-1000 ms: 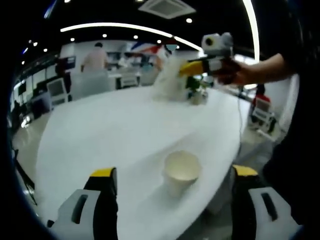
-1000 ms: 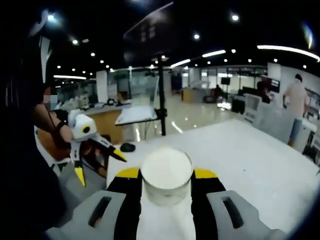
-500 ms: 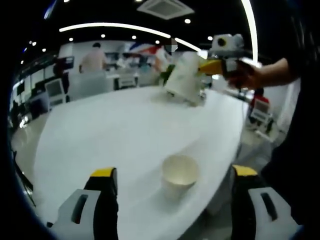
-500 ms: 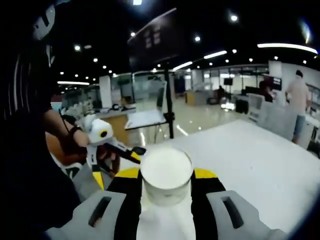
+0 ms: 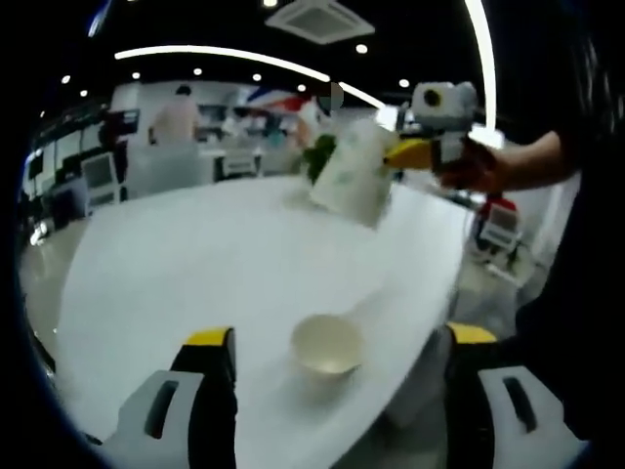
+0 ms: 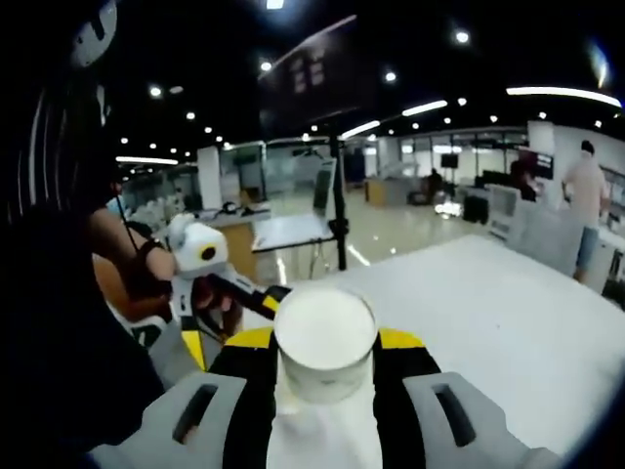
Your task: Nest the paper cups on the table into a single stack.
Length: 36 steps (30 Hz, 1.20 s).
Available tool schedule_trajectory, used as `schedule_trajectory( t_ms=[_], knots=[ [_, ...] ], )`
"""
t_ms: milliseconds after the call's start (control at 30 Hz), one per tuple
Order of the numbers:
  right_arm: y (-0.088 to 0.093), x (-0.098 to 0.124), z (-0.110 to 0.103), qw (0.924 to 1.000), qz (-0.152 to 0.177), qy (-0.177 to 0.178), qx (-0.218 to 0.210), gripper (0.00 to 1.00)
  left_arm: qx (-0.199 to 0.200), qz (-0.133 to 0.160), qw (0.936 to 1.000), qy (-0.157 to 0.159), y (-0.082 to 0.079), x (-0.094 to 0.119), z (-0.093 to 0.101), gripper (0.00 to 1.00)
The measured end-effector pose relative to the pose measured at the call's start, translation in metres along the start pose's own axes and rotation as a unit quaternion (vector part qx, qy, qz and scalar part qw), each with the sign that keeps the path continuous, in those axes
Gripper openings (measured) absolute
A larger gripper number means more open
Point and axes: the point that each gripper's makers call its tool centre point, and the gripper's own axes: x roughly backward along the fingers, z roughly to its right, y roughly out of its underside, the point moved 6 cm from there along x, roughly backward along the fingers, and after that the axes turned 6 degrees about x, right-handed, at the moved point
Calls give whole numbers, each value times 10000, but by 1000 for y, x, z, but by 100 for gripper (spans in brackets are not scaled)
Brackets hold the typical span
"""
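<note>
1. Standing upright on the white table (image 5: 195, 264), one paper cup (image 5: 326, 345) sat mouth up just ahead of the left gripper (image 5: 332, 362), between the lines of its two yellow-tipped jaws and touching neither.
2. The left gripper's jaws were spread wide, well clear of that cup on both sides, with nothing held.
3. A second paper cup (image 6: 324, 339) was clamped between the jaws of the right gripper (image 6: 325, 350), its open mouth facing away from the camera along the jaws; the yellow pads pressed on both of its sides.
4. From the left gripper view the same held cup (image 5: 352, 184) appeared far ahead and to the right, tilted, raised above the table's far end, with the right gripper (image 5: 415, 154) and the person's hand (image 5: 479, 166) behind it.
5. From the right gripper view the left gripper (image 6: 210, 293) appeared to the left of the held cup, lower down, near the table's edge.
6. Beyond the table lay an open office floor; a person (image 6: 584, 191) stood at a far counter.
</note>
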Motion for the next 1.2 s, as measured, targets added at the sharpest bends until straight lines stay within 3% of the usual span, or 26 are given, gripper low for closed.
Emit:
schedule_trajectory(
  t_ms=[267,500,833,1067,1200],
  knots=[
    [1,-4,-7,9999,28,-63,-79,35,248,290,9991,164,-12,2,9,74],
    [-1,-10,-13,9997,82,-190,-148,35,453,399,9971,454,-23,0,19,65],
    [-4,-19,-21,9985,237,-365,-324,35,396,407,9958,719,-35,-5,24,51],
    [-1,-20,-24,9975,264,-446,-479,35,849,678,9893,974,-43,-6,29,47],
    [0,-21,-25,9972,266,-474,-517,35,848,722,9890,972,-43,-7,27,46]
  ],
)
